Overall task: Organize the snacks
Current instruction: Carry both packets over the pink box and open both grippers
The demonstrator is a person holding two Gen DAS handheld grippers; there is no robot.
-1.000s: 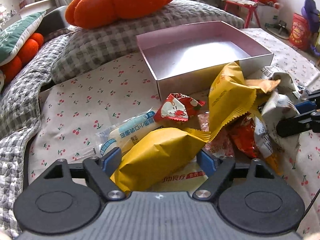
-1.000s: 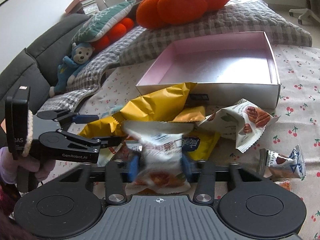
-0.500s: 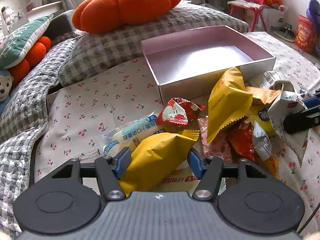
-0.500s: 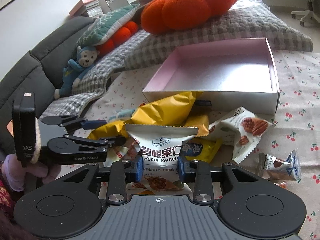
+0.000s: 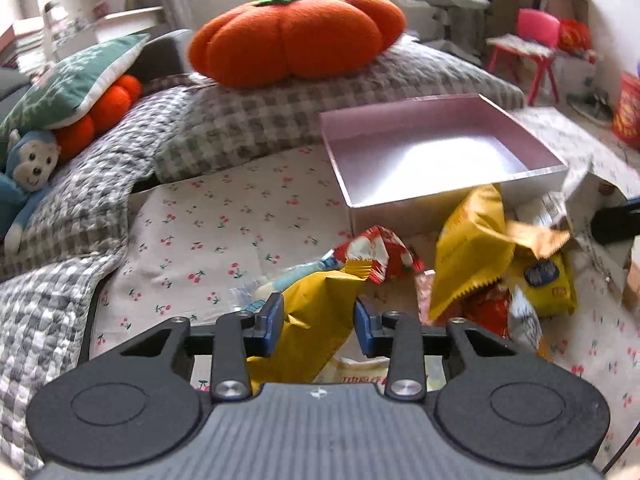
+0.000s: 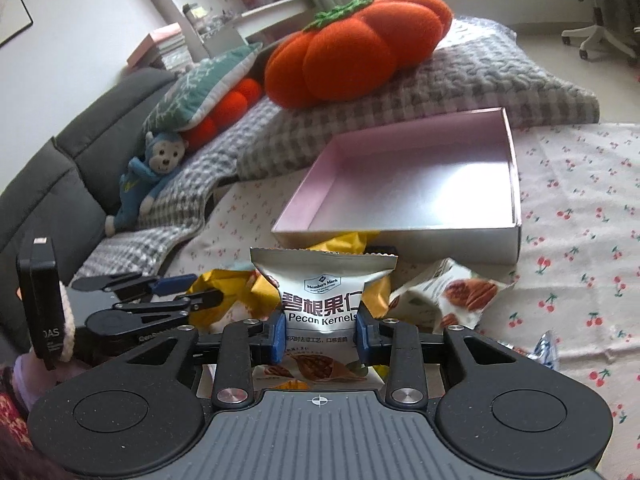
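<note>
An open pink box sits on the cherry-print cloth behind a pile of snack packets. My left gripper is low at the pile's near left. Its jaws are closing, and both blue pads touch the sides of a yellow packet. A red packet and a second yellow packet lie just beyond it. My right gripper is shut on a white pecan kernels packet, held upright above the pile in front of the pink box. The left gripper shows at that view's left.
A second pecan packet lies right of the held one. An orange pumpkin cushion rests on grey checked pillows behind the box. A blue monkey toy leans on the sofa at the left. A pink chair stands far right.
The left jaws have narrowed from wide open onto the yellow packet. The right gripper has risen, lifting the pecan packet clear of the pile.
</note>
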